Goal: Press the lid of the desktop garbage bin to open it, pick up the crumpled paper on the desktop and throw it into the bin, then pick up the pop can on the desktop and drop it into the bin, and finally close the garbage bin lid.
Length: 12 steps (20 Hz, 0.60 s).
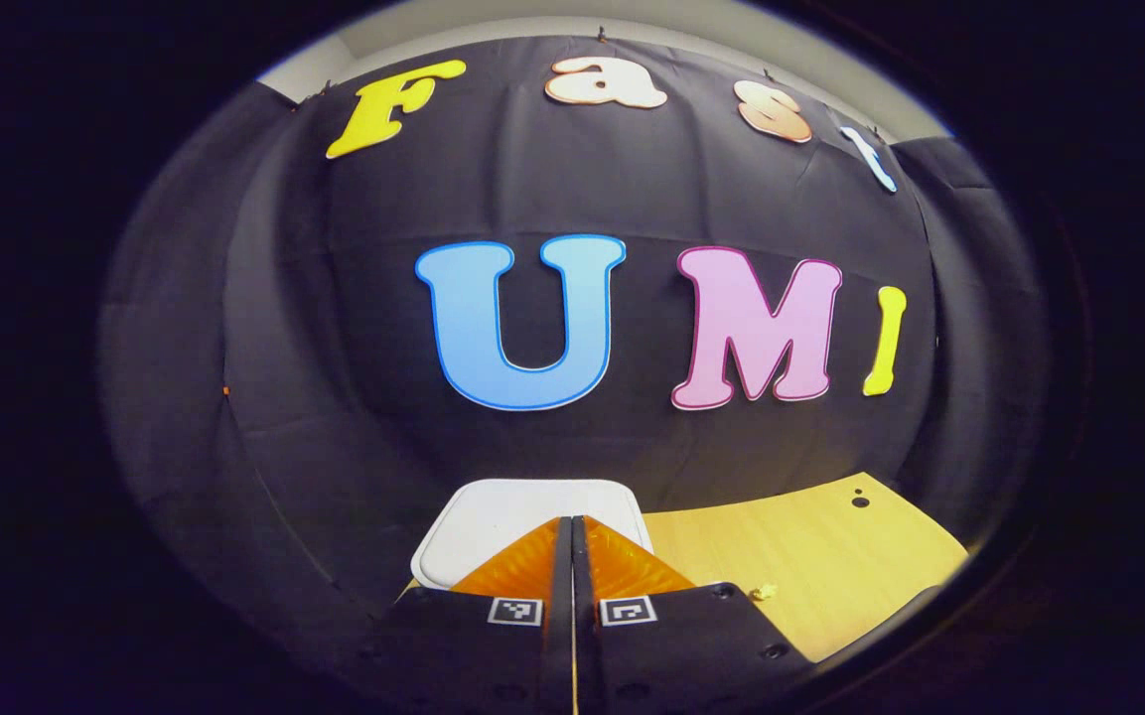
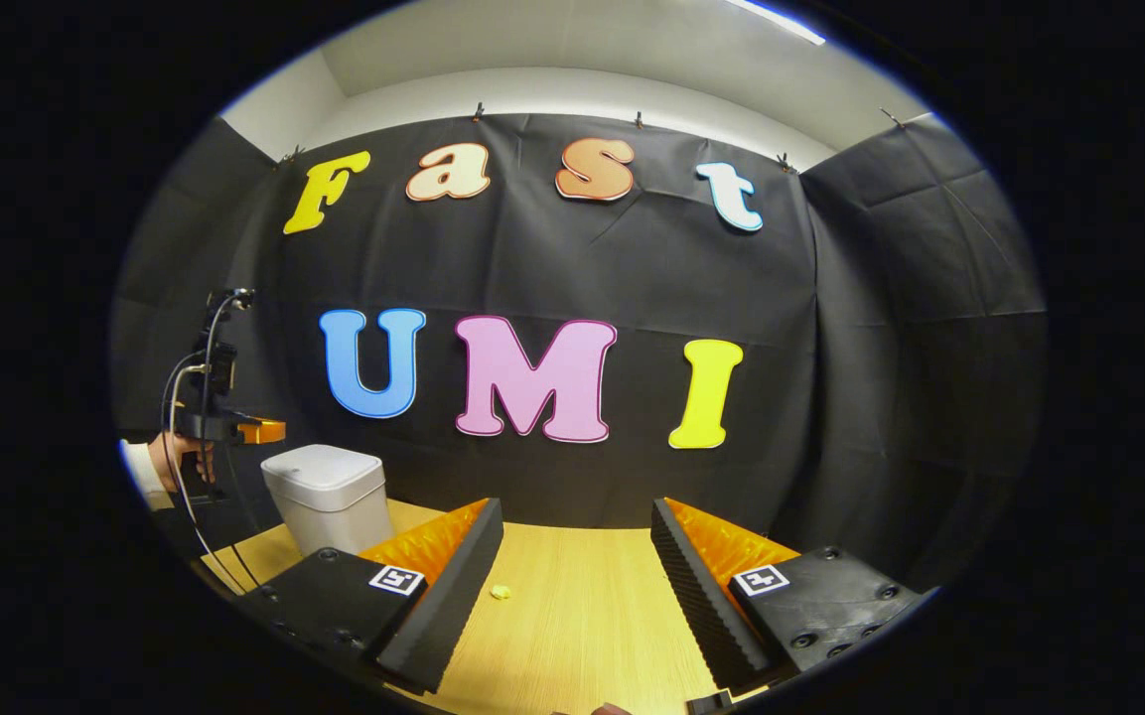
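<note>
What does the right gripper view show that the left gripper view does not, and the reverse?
Right gripper view: the right gripper with its fingers open, a hand holding the left gripper above the bin, and the bin's side walls. Left gripper view: the left gripper's fingers shut together over the closed lid, and a dark hole in the table. Both: the white bin, the wooden table, a small yellow scrap.

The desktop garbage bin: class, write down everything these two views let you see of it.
The garbage bin is small and white, seemingly smooth plastic, with rounded corners, a body narrowing slightly downward, and a flat lid with a seam below it. The lid is down, so it looks closed. It stands upright on the wooden table, at its left far end near the black cloth wall. In the right gripper view the left gripper hangs above it, apparently clear; in the left gripper view the shut fingers point over the lid.
</note>
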{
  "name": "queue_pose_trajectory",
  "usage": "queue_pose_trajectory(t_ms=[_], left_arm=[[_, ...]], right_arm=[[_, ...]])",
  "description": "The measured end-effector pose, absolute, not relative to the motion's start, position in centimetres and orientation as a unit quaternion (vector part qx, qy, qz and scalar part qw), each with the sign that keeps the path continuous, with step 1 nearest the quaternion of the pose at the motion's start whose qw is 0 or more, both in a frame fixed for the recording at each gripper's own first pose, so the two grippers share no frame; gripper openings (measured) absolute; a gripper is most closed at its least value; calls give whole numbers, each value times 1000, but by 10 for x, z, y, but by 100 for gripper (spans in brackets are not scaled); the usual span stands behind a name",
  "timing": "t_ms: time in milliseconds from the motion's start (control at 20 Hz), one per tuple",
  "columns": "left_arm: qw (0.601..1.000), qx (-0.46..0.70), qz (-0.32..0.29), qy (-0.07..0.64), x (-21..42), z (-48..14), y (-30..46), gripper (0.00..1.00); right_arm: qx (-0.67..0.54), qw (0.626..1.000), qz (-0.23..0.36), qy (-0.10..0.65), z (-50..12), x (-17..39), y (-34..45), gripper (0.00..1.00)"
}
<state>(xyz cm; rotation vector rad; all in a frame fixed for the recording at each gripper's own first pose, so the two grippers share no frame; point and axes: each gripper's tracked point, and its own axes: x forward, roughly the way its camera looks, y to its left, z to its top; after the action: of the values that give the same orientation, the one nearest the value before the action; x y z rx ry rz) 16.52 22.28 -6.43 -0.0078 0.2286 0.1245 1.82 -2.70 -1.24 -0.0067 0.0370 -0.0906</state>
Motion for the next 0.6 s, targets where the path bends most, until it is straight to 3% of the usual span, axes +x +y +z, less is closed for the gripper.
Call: queue_pose_trajectory(t_ms=[450,600], left_arm=[[967,3,53,250,210,-146,240,6],[967,0,64,246,216,-148,244,6]], right_arm=[[-13,998,-54,34,-20,20,-30,96],[-16,998,-48,39,-21,23,-26,96]])
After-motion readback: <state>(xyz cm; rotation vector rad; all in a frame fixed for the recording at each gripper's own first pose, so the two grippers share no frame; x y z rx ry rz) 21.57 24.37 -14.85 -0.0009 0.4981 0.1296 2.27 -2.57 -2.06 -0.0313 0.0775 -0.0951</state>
